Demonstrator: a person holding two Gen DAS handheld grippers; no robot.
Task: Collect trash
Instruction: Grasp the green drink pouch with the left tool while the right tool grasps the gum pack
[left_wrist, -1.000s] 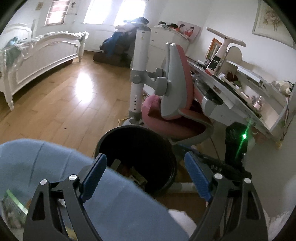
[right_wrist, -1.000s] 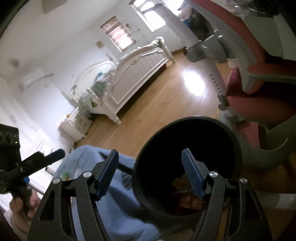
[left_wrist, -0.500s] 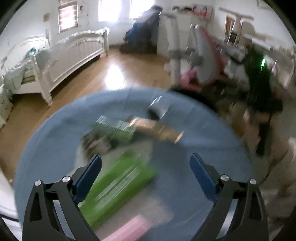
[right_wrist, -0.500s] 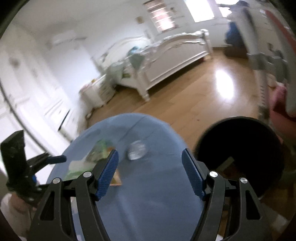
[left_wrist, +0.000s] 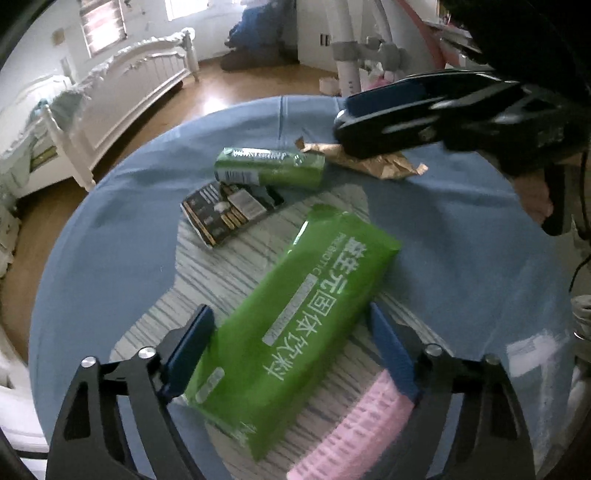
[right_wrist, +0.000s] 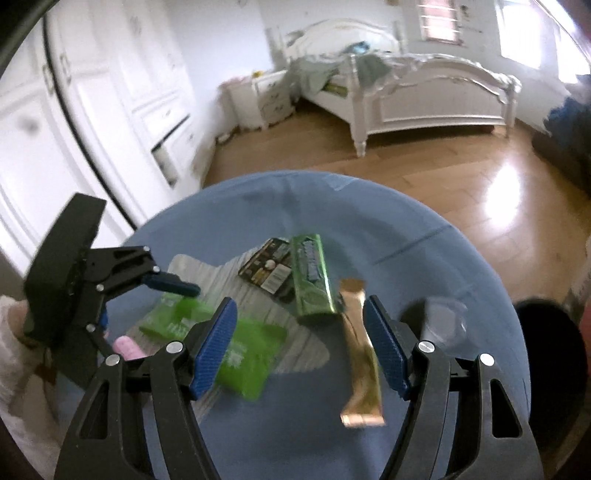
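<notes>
Found the left gripper (left_wrist: 287, 312) low over the blue-covered surface (left_wrist: 110, 258), closing its fingers around the large green packet (left_wrist: 295, 325), which lay flat between them near the left side; saw no firm squeeze on it yet. Judged this to be the pick-up step for that packet, part-way through clearing. Reckoned the next move called for finishing the pinch across the packet's narrow width, lifting it without dragging the pink item (left_wrist: 354, 424) just beside the right finger, then carrying it across to the black bin (right_wrist: 546, 369) standing on the floor off the surface's right edge. Found the right gripper (right_wrist: 299, 304) further right, above the middle of the surface, with fingers spread wide and holding nothing, and the gold wrapper (right_wrist: 360, 354) lying below by its right finger; took that for its likely target, needing a drop down and a pinch across the thin strip. Counted, from left to right: one pink item, one large green packet, one dark printed card (right_wrist: 271, 269), one small green box (right_wrist: 312, 280) touching the card, one gold wrapper, and one clear crumpled piece (right_wrist: 443, 321), too blurred to name. Made that six loose pieces, plus one bin and two grippers.
</notes>
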